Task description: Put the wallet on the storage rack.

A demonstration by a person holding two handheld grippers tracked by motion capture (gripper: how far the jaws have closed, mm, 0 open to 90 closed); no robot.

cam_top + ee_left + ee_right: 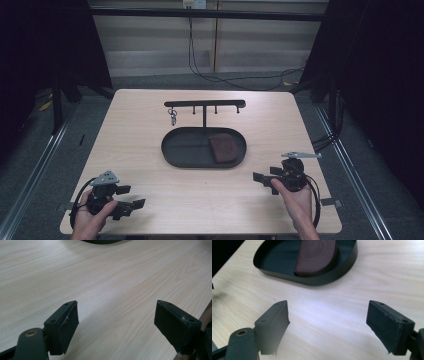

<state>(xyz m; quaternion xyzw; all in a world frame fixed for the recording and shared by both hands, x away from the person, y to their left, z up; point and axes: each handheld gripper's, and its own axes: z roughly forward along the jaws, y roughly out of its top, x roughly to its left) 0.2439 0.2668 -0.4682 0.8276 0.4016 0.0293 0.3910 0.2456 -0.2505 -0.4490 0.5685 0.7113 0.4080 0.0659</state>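
High view: both grippers sit at the bottom of frame on bare table (150,150), left gripper (131,196) lower left, right gripper (261,174) lower right. Both have jaws spread wide, nothing between them; same in the left gripper view (116,325) and right gripper view (327,325).

Black oval tray (172,150) sits at frame centre, long axis running left-right. Brown wallet (223,148) lies flat in the tray's right end. Behind the tray stands a T-shaped hook rack (205,104), with a key ring (173,117) hanging off its left hook.

Key relation: the wallet lies up and left of the right gripper, near it; the left gripper is well apart from it, across the table. Right gripper view has the wallet (315,255) straight ahead at top centre, beyond the tray wall (329,277). Left gripper view catches just the tray edge (101,241) at the top.

Judgement: right hand is the nearer one for a wallet pick; it needs to clear the tray wall first.
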